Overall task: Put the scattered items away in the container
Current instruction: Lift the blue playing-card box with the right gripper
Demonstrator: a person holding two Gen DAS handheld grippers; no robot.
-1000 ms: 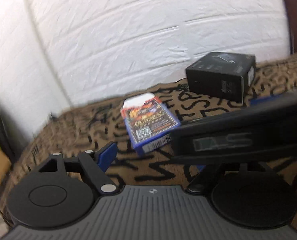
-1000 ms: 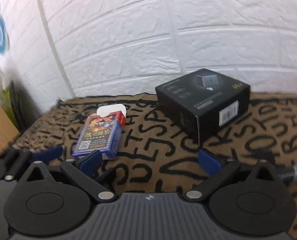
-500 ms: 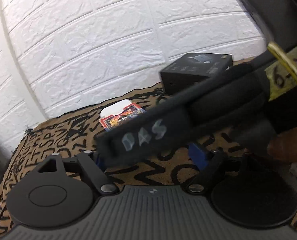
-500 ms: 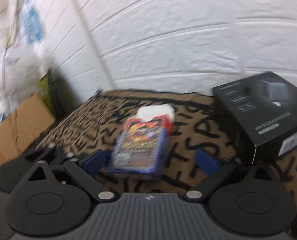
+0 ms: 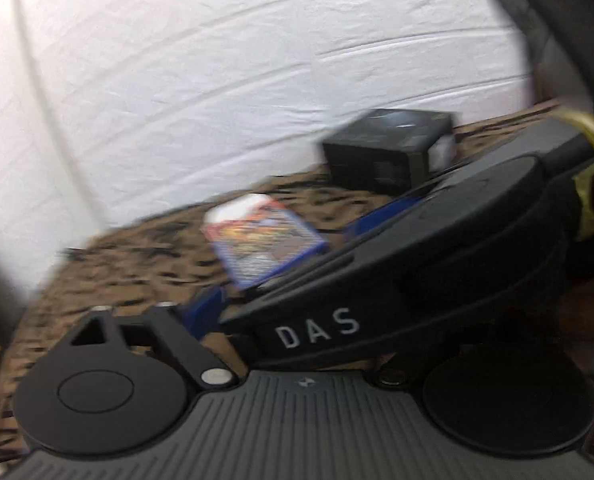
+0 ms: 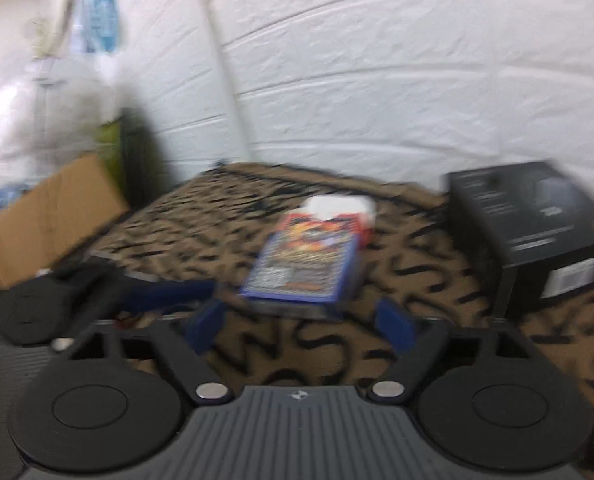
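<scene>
One card pack (image 6: 303, 262), one black box (image 6: 537, 232); right gripper (image 6: 301, 320) jaws wide, left gripper's (image 5: 297, 304) jaws hidden

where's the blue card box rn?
Right wrist view: blue card box lies flat on the patterned cloth, just ahead of the open right tool, black box to its right.

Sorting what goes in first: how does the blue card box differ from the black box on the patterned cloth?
The card box is blue with bright red and yellow artwork; the black box is plain dark with a small white label. The card box is thin and lies flat; the black box is taller and blockier. The card box sits just ahead of the right gripper; the black box stands off to its right. Both rest on the cloth.
</scene>
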